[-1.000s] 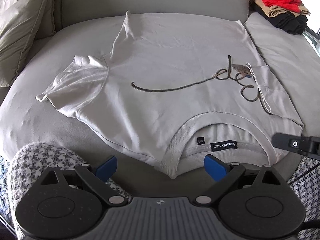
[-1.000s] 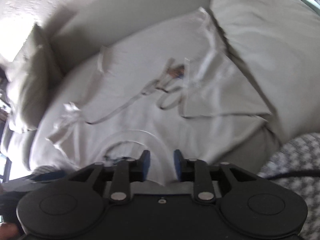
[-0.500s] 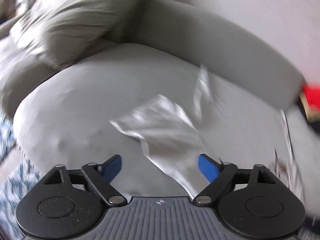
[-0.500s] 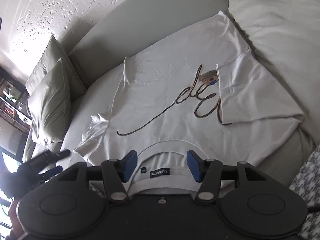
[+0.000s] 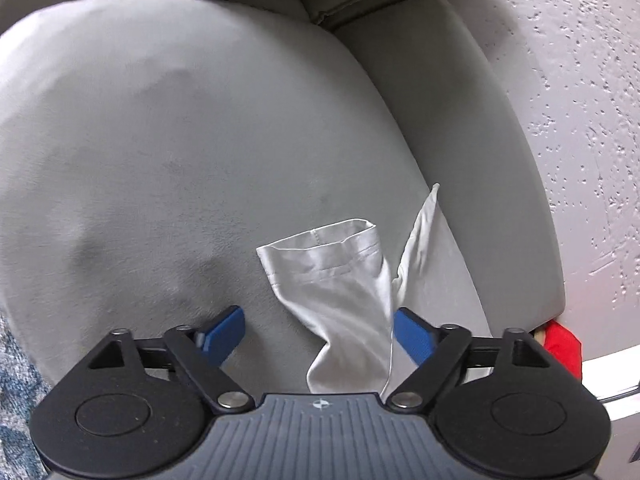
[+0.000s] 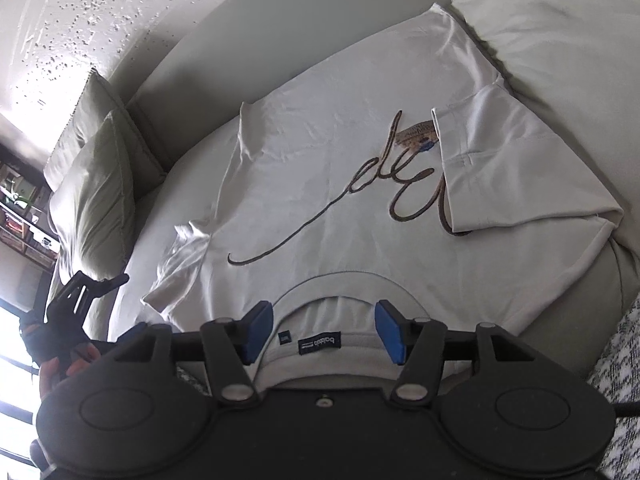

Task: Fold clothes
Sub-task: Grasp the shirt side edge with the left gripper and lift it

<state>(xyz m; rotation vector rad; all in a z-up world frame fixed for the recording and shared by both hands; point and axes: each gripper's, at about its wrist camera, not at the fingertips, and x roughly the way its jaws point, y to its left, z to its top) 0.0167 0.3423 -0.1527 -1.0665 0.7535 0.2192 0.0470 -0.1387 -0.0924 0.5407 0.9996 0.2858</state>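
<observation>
Left wrist view: T-shirt [image 5: 340, 280] mostly cut off, sleeve only.

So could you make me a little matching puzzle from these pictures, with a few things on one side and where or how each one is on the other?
Things:
1. Off-white T-shirt with brown script lettering
2. T-shirt's right sleeve
3. Pale green square pillows
4. Small black neck label

States:
A. Folded in over the shirt's front
B. Propped against the sofa back
C. Lying between the right gripper's open blue fingers
D. Spread flat on the grey sofa cushion

Pairs: 1-D, 2-A, 3-B, 4-C
</observation>
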